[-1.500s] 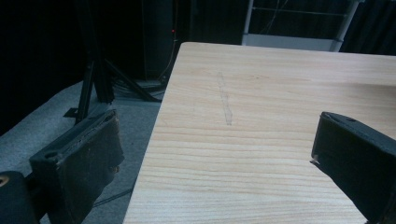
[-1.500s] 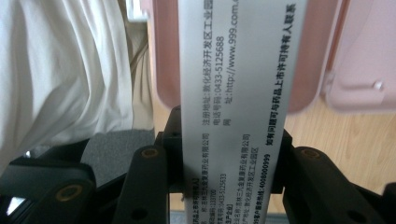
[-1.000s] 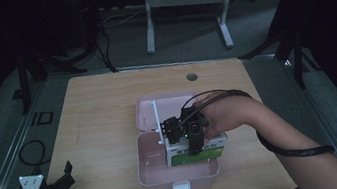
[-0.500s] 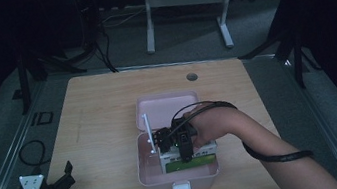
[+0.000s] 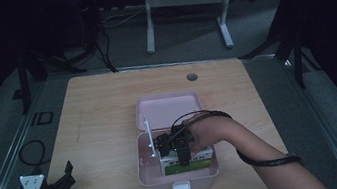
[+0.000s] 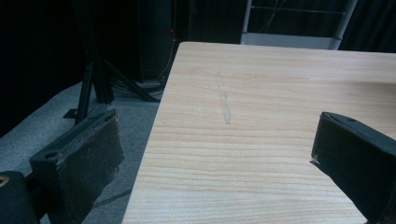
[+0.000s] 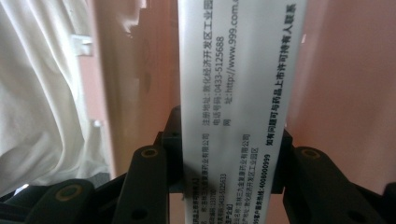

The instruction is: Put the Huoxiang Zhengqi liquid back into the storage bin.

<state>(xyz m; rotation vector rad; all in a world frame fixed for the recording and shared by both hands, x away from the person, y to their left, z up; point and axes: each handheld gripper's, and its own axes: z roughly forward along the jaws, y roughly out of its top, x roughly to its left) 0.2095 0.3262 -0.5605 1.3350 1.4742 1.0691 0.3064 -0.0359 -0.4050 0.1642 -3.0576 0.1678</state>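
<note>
Two grippers are working apart: the right gripper [image 5: 184, 159] is clamping a white medicine carton [image 7: 236, 112] down inside the open pink box [image 5: 155, 181], probably to pack it, while the left gripper [image 6: 219, 154] is waiting wide and empty over the tabletop [image 5: 99, 120].

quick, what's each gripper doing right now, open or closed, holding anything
Left gripper: open, holding nothing, at the near left corner of the table.
Right gripper: closed on a white printed box, down inside the pink case.

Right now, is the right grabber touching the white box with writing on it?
Touching. The right gripper view shows the right gripper with its jaws pressed against both sides of the white box.
</note>
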